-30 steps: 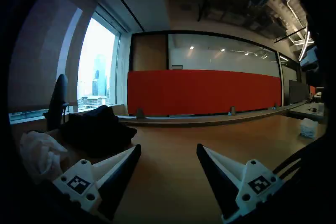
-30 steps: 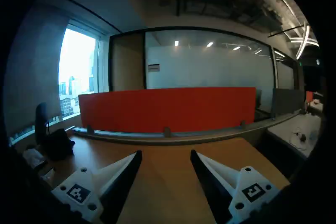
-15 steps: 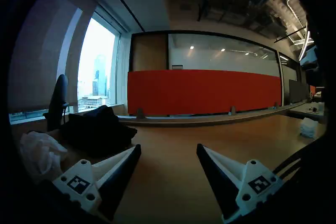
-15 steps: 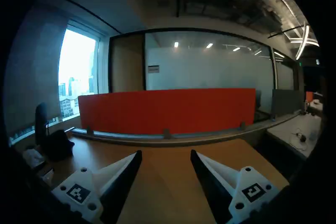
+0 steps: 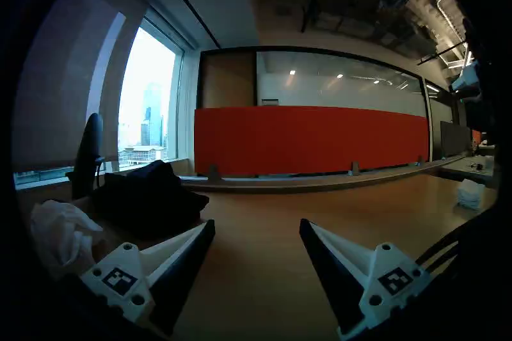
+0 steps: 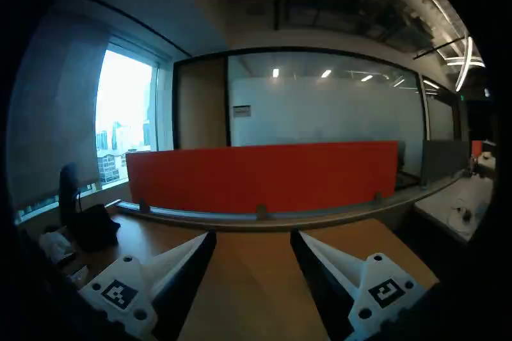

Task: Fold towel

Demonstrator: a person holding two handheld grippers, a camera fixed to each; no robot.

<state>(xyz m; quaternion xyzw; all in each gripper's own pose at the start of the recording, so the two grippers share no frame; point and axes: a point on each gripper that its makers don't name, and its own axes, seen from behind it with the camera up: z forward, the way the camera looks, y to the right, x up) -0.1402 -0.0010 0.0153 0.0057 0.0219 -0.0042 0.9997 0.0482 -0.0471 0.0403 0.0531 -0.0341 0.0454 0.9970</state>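
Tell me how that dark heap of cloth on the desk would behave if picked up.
The dark cloth heap slumps in soft, uneven folds, so it would probably go floppy and drape from a pinch. It looks layered, so grabbing one edge may lift only part. Resting broadly on the desk, it seems unlikely to roll.

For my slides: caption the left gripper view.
Open left claw hovers over a wooden desk, dark cloth pile at left, red divider behind.

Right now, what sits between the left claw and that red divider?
Bare wooden desk, as the left gripper view shows; a dark cloth pile sits off to one side.
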